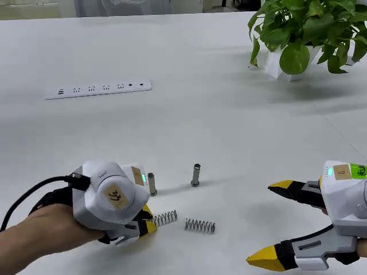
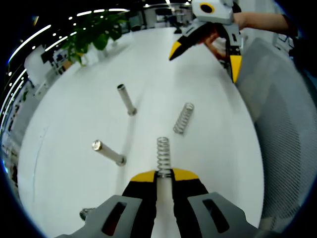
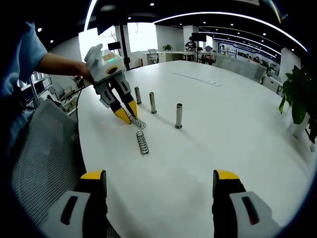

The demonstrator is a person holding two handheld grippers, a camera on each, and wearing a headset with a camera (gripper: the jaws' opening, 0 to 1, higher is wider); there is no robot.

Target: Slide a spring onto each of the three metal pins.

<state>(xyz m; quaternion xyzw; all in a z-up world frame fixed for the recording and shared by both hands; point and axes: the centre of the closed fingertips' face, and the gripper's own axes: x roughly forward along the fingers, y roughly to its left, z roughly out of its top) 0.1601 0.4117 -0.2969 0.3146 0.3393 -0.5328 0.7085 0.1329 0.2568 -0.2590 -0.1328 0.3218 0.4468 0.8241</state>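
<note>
Looking down from the head view, you meet a plain white worktop [image 1: 229,126]. Nearest, at the lower left, a hand [image 1: 51,229] holds the left gripper [image 1: 150,224], which has a white body and yellow-tipped jaws. Its jaws are closed almost together, pinching one end of a small metal spring [image 1: 166,217]. The rest of that spring pokes out past the tips, low over the worktop. The left gripper view shows the same grip, with the coils reaching straight forward from between the yellow tips.

At the lower right is the right gripper [image 1: 262,223]. Its jaws are spread wide and hold nothing, and it is well apart from the other gripper.

Between the two grippers, a second spring [image 1: 199,225] lies flat on the worktop. It is just beside the held one but not touching it.

A little farther back, two bare metal pins stand upright. The first pin [image 1: 152,184] is just behind the left gripper, and the second pin [image 1: 196,175] is near it, to the right. In the right gripper view a third pin [image 3: 137,95] stands in line with these two, close behind the left gripper. It looks as if coils are wrapped around it, though it is too small to be sure.

Farther away, toward the left, a white power strip [image 1: 97,89] lies flat. Farthest of all, at the upper right, a leafy green plant [image 1: 309,28] sits in a white pot [image 1: 275,64].
</note>
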